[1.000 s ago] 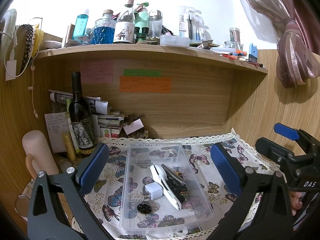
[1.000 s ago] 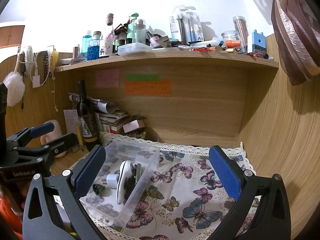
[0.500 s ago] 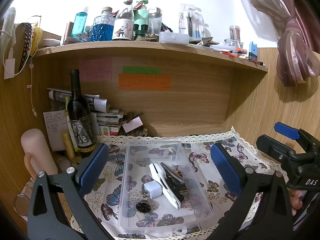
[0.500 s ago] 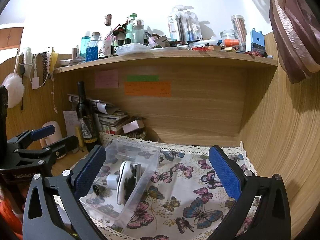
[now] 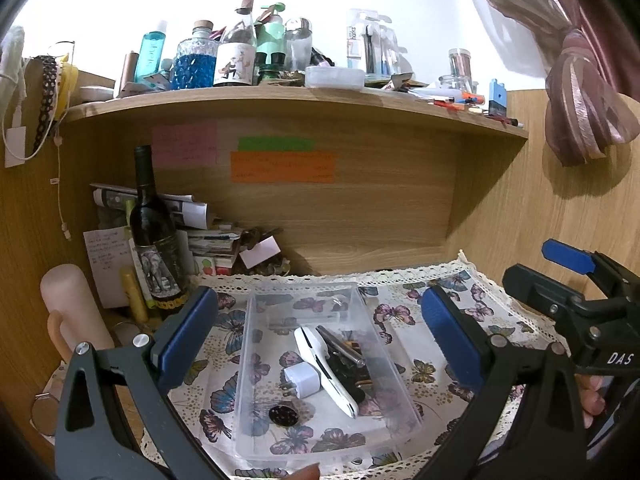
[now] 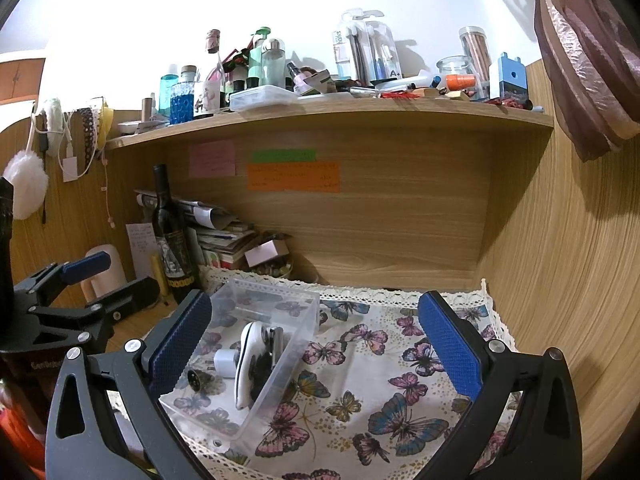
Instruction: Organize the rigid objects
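Observation:
A clear plastic bin (image 5: 256, 364) sits on the butterfly cloth (image 5: 452, 304). In it lie a white clipper-like tool (image 5: 322, 362), a white plug adapter (image 5: 302, 378), a black round cap (image 5: 283, 415), a metal pen (image 5: 340, 345) and dark small items. My left gripper (image 5: 319, 332) is open and empty, above and in front of the bin. My right gripper (image 6: 316, 344) is open and empty, over the cloth to the bin's right; the bin (image 6: 280, 344) shows at its left finger. Each gripper shows in the other's view, left (image 6: 84, 284) and right (image 5: 560, 272).
A dark wine bottle (image 5: 154, 236) stands at the back left beside stacked papers (image 5: 188, 216) and a pink cylinder (image 5: 70, 312). A crowded wooden shelf (image 5: 296, 98) hangs overhead. Wood walls close the back and right. A curtain (image 5: 584, 92) hangs at the upper right.
Both grippers stay open and nearly still. The views shift only slightly; the bin and its contents have not moved.

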### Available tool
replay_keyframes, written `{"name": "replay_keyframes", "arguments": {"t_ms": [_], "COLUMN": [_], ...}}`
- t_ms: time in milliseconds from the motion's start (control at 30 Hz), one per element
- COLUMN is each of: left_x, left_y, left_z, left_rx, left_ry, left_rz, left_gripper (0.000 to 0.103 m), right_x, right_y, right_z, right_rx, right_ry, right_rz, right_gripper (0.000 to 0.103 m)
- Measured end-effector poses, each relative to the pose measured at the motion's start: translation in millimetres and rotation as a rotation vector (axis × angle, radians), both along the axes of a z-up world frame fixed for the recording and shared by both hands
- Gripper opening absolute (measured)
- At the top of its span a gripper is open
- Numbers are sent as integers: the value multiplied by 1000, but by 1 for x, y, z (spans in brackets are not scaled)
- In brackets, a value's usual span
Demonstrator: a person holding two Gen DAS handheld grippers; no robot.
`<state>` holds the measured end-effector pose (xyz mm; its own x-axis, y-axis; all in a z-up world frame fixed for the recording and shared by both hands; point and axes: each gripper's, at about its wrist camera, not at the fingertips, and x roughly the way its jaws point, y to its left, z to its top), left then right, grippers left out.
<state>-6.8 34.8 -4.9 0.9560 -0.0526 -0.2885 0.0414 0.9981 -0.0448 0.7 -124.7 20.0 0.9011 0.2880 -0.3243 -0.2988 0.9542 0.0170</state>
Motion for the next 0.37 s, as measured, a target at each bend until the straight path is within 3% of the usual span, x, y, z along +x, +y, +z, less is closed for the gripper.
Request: {"name": "replay_keyframes", "arguments": {"t_ms": [367], "left_x": [2], "left_y": [6], "left_z": [0], "left_rx": [-36], "left_ry": [6], "left_rz": [1], "left_gripper": [103], "right_x": [1], "right_y": [4], "right_z": [-1], "right_rx": [-6], "right_ry": [7], "right_rz": [0], "right_gripper": [103]}}
